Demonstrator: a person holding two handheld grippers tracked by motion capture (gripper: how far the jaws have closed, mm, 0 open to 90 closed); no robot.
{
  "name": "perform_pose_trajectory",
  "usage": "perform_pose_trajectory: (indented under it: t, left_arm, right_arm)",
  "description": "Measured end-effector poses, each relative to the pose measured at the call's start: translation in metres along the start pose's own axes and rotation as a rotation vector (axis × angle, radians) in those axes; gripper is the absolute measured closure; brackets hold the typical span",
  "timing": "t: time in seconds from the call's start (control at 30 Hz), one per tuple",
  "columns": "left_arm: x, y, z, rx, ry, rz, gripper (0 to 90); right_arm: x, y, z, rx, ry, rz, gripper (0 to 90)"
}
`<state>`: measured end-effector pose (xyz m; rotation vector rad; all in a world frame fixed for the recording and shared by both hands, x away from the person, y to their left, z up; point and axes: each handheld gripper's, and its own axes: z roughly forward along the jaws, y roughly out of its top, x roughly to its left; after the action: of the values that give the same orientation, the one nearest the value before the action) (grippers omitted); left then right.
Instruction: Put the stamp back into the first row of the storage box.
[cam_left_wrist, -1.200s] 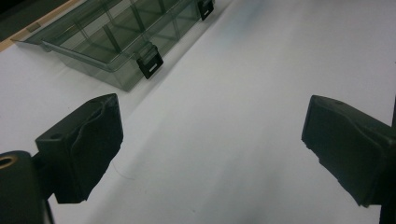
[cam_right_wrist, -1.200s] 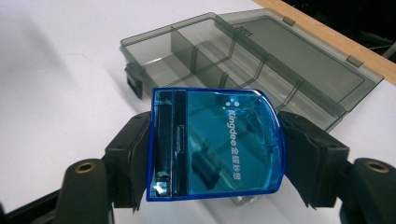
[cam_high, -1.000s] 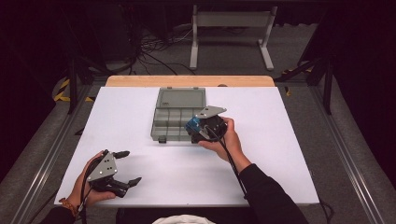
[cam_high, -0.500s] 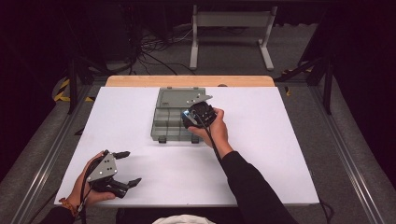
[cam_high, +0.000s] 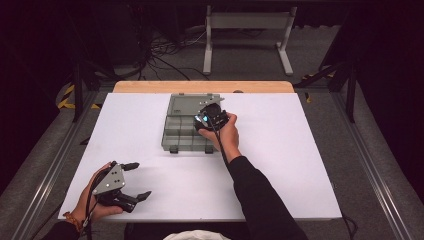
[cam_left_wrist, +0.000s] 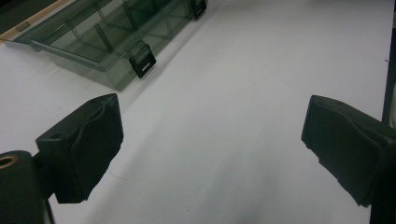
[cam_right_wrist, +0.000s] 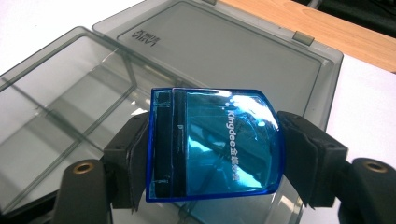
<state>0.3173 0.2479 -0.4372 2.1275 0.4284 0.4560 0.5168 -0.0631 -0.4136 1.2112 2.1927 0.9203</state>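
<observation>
A clear grey compartment box lies open on the white table, its lid folded back towards the far edge. My right gripper hovers over the box's right part, shut on a blue translucent plastic piece printed "Kingdee". In the right gripper view the box's dividers and lid lie just under that piece. My left gripper rests open near the table's front left, with nothing between its fingers. In the left gripper view the box stands ahead with a black latch.
A wooden strip runs along the table's far edge. Beyond it are a white metal stand and cables on the floor. White tabletop stretches to the right of the box and in front of it.
My right hand carried the blue piece away from the box's front right corner, farther over the box and lower. The left hand has stayed put.
</observation>
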Motion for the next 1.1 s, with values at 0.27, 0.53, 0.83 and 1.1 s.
perform_pose_trajectory:
  t: [0.27, 0.53, 0.83, 1.1]
  left_arm:
    - [-0.001, 0.000, 0.000, -0.007, -0.007, -0.002, 6.4]
    - [-0.001, 0.000, 0.001, 0.000, -0.008, 0.001, 6.4]
    - [-0.001, 0.000, 0.001, 0.004, -0.004, 0.002, 6.4]
    - [-0.001, 0.001, 0.002, 0.015, 0.016, 0.000, 9.6]
  right_arm:
    - [0.000, 0.001, 0.007, 0.010, -0.027, 0.015, 31.5]
    - [0.000, 0.000, 0.009, 0.017, -0.033, 0.013, 30.0]
    - [-0.002, 0.001, 0.002, 0.001, -0.026, 0.015, 30.4]
    - [0.001, -0.001, -0.010, -0.035, -0.010, -0.050, 31.4]
